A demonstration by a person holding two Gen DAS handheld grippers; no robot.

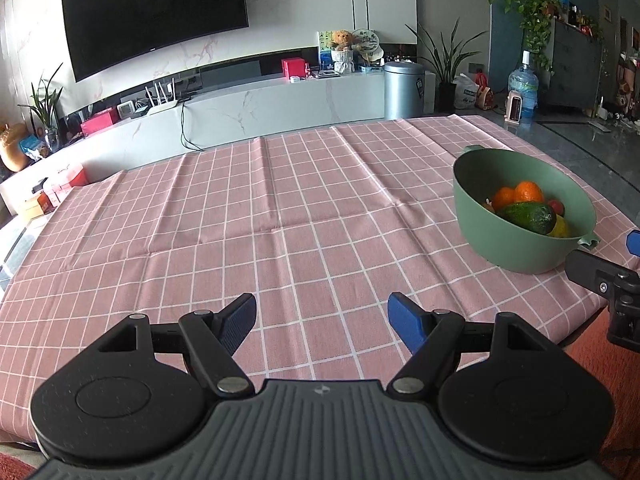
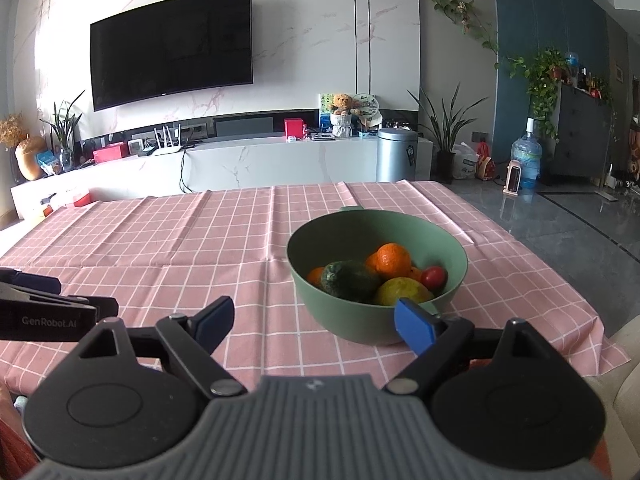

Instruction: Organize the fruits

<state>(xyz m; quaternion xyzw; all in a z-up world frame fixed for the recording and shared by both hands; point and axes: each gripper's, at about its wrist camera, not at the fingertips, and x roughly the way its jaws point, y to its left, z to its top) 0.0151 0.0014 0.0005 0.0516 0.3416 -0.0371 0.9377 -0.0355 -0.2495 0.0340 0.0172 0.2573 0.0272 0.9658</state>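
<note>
A green bowl [image 2: 456, 280] stands on the pink checked tablecloth [image 2: 160, 248], near its right edge. In it lie oranges [image 2: 393, 258], a dark green avocado [image 2: 352, 282], a yellow-green fruit [image 2: 402, 290] and a small red fruit [image 2: 434, 277]. My right gripper [image 2: 314, 320] is open just in front of the bowl, nothing between its blue pads. The left wrist view shows the same bowl [image 1: 480, 200] at the right, with the avocado [image 1: 528, 216] on top. My left gripper [image 1: 322, 322] is open over bare cloth, well left of the bowl.
Each gripper shows at the other view's edge: the right one [image 1: 608, 280] beside the bowl, the left one [image 2: 48, 304] at the left. Beyond the table's far edge are a white TV cabinet [image 2: 280, 160], a wall TV [image 2: 172, 48], a metal bin [image 2: 396, 156] and plants.
</note>
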